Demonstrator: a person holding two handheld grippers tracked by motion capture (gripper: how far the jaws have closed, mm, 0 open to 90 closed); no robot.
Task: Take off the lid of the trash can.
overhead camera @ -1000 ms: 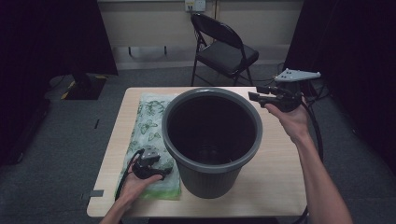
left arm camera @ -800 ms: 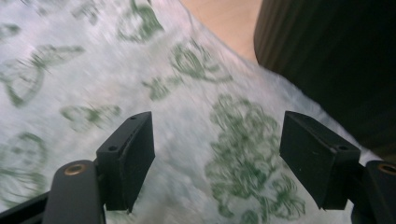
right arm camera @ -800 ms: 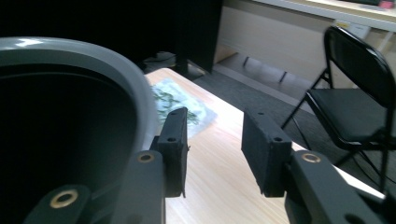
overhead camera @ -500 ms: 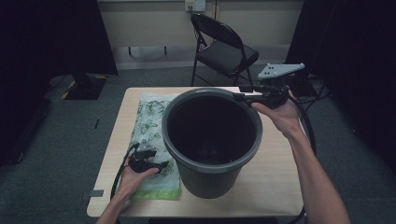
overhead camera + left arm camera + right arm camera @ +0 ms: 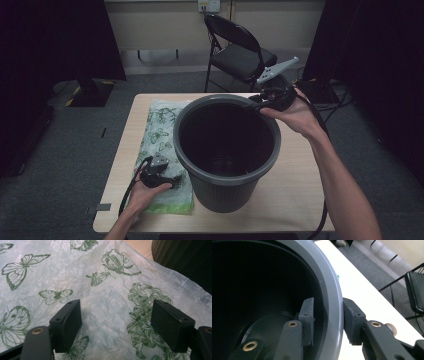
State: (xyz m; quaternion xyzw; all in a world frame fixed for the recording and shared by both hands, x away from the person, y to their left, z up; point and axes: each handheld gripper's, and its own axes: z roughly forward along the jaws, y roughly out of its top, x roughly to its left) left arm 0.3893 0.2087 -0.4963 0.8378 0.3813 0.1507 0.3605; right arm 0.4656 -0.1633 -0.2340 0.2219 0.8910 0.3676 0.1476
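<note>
The right hand-held gripper (image 5: 328,322) straddles the far rim of the grey bin (image 5: 227,150), its jaws just closing, one inside, one outside. Left of the bin, the left hand-held gripper (image 5: 159,172) rests spread on the butterfly-print bag (image 5: 160,125) on the desk (image 5: 300,190). Beyond stands a folding chair (image 5: 240,52) on grey carpet.

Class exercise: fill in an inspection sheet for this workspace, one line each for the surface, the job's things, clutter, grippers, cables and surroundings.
Surface: light wooden table, bare right of the bin.
Job's things: grey bin stands upright, nothing seen inside; butterfly-print plastic bag lies flat beside it.
Clutter: nothing seen.
Grippers: left gripper open just above the bag; right gripper straddles the bin's rim, one finger inside, one outside, having just been closing; whether the fingers press the rim is unclear.
Cables: black cable trails from the left gripper off the table's near edge.
Surroundings: black folding chair behind the table, grey carpet, dark curtains.
</note>
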